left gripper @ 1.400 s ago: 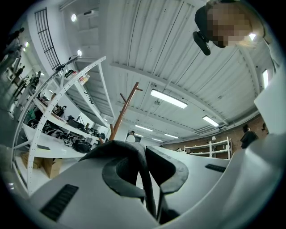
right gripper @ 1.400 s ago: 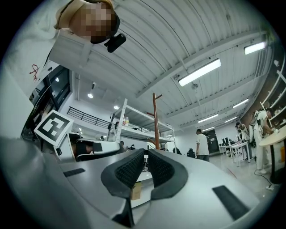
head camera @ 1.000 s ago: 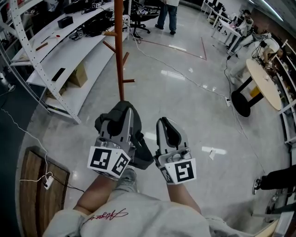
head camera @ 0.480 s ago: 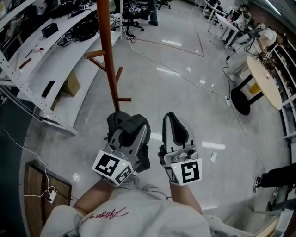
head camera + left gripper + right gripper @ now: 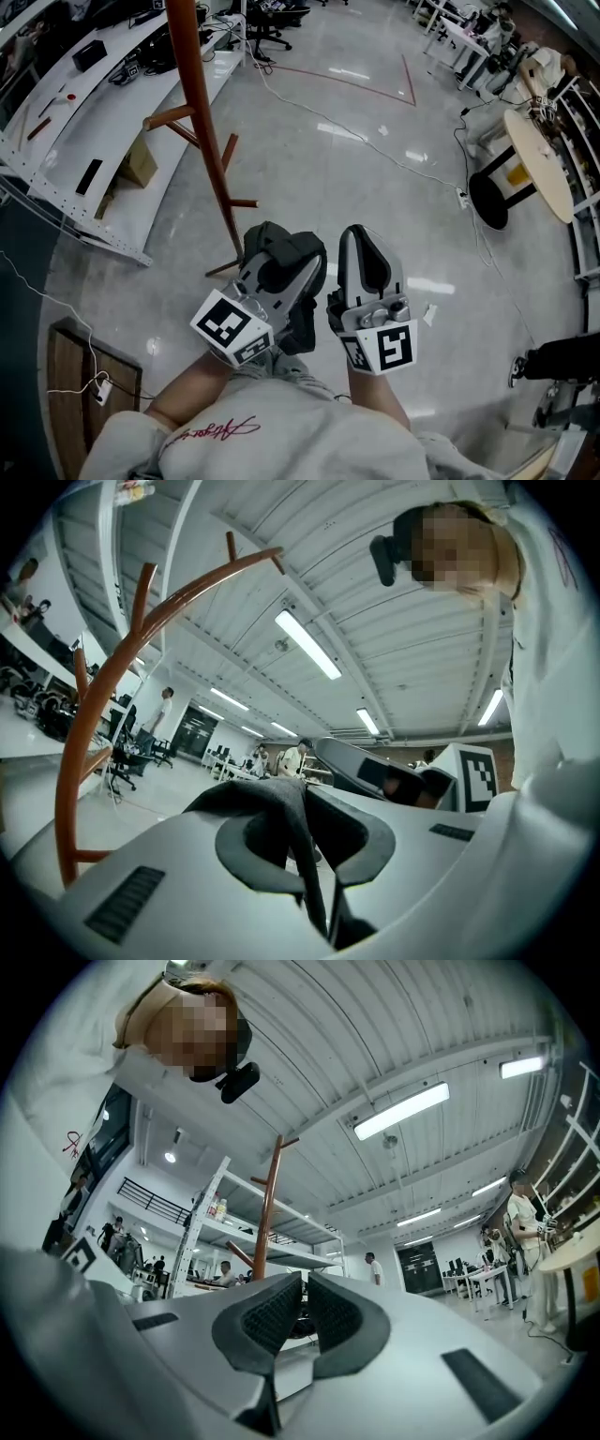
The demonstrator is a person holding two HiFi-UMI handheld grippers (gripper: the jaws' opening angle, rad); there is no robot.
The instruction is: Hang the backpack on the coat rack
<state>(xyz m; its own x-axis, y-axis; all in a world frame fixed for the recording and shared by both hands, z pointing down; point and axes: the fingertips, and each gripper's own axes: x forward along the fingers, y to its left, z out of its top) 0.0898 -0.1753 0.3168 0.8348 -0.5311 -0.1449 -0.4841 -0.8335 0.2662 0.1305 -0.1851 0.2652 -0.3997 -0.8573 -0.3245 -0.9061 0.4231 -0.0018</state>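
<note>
Jaws: left gripper (image 5: pixel 309 836) clamped on backpack strap (image 5: pixel 277 803); right gripper (image 5: pixel 305 1312) closed, empty.
Raise strap over coat rack peg (image 5: pixel 171 118) up-left of jaws, then lower.

Dark grey backpack (image 5: pixel 292 251) — soft fabric, its strap (image 5: pixel 286 808) pinched between the jaws of my left gripper (image 5: pixel 314 855), the rest bunched over and under that gripper. Coat rack (image 5: pixel 201 127) — reddish-brown wooden pole with short angled pegs, standing on the floor near the bag, not touching it.
</note>
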